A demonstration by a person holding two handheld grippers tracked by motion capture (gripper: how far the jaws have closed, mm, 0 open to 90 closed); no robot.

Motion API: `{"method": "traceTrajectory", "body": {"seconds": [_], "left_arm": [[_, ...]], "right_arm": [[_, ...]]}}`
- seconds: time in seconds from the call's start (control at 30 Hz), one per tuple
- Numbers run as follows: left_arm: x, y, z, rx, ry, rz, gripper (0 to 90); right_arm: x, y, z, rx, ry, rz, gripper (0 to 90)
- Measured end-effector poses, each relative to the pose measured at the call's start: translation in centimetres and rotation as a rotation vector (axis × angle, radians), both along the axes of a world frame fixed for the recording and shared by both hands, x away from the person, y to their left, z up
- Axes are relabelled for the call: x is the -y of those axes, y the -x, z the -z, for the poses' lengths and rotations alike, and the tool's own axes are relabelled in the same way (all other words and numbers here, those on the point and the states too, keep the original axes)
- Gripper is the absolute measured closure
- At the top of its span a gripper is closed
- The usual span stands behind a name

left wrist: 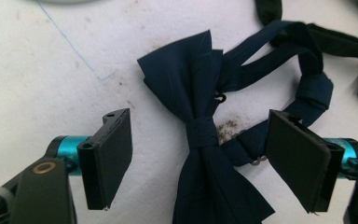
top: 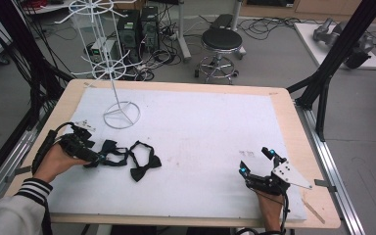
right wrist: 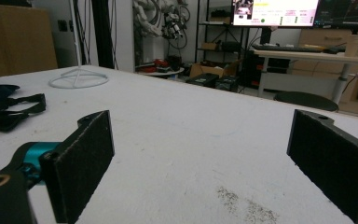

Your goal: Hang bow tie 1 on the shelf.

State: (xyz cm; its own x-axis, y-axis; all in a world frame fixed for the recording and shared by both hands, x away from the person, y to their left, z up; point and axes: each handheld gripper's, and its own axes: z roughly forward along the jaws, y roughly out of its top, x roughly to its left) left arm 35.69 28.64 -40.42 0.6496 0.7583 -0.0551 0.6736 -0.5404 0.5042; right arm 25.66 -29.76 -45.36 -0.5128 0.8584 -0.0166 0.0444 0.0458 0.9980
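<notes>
White padding [top: 200, 142] covers the wooden desk [top: 293, 127], with a stool [top: 220, 41] and computer towers [top: 137, 27] on the floor beyond. At the desk's left side, the left gripper [top: 92, 160] is held low over a navy bow tie [top: 111, 149]; in the left gripper view the jaws stand wide apart, one on either side of the navy bow tie [left wrist: 200, 135], with its knot between them and neither pad touching the cloth. The strap loops away past the right jaw. A black bow tie [top: 144, 164] lies just beside the navy one, on its right. A white wire stand [top: 115, 73] rises from its ring base behind both ties. The right gripper [top: 257, 161] rests near the desk's front right, well apart from the ties, jaws open and holding nothing.
</notes>
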Motion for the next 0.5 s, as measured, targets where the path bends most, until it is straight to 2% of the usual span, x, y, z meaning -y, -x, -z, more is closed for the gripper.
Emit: {"method": "traceTrajectory", "body": {"seconds": [0.27, 0.33, 0.5], "left_arm": [[0.49, -0.50, 0.17, -0.036, -0.017, 0.000, 29.9], [0.55, -0.67, 0.37, -0.050, -0.033, -0.007, 30.8], [0.66, -0.89, 0.62, -0.063, -0.043, -0.009, 37.8]], "right_arm": [[0.01, -0.01, 0.01, 0.001, 0.000, 0.000, 6.5], [0.00, 0.00, 0.00, -0.001, 0.000, 0.000, 6.5], [0.00, 0.00, 0.01, 0.001, 0.001, 0.000, 6.5]]}}
